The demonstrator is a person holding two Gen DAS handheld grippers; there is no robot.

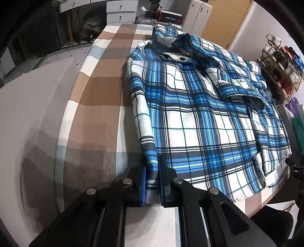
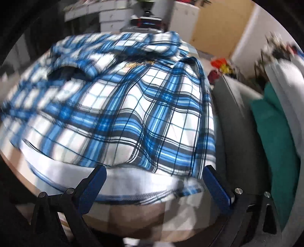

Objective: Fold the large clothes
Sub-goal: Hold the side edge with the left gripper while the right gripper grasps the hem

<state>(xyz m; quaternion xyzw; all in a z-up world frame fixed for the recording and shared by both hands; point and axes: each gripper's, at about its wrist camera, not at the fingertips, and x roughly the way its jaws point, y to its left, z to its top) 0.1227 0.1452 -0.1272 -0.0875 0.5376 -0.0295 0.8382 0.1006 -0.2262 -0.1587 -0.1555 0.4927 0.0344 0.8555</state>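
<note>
A blue, white and black plaid shirt (image 1: pixel 199 117) lies spread on a table covered by a brown, white and pale blue checked cloth (image 1: pixel 98 91), its sleeves folded across the body. My left gripper (image 1: pixel 152 171) is shut on the shirt's near left hem corner, with fabric pinched between the black jaws. In the right wrist view the same shirt (image 2: pixel 133 114) fills the frame, blurred. My right gripper (image 2: pixel 153 171) stands open over the near right hem, its blue pads (image 2: pixel 216 184) wide apart on either side of the hem edge and not pressing on the cloth.
A shoe rack (image 1: pixel 283 66) stands at the far right. White drawers (image 1: pixel 121 11) and a stack of boxes (image 1: pixel 169 17) lie beyond the table. A green cloth (image 2: pixel 277 152) rests on a grey seat (image 2: pixel 239 133) right of the table edge.
</note>
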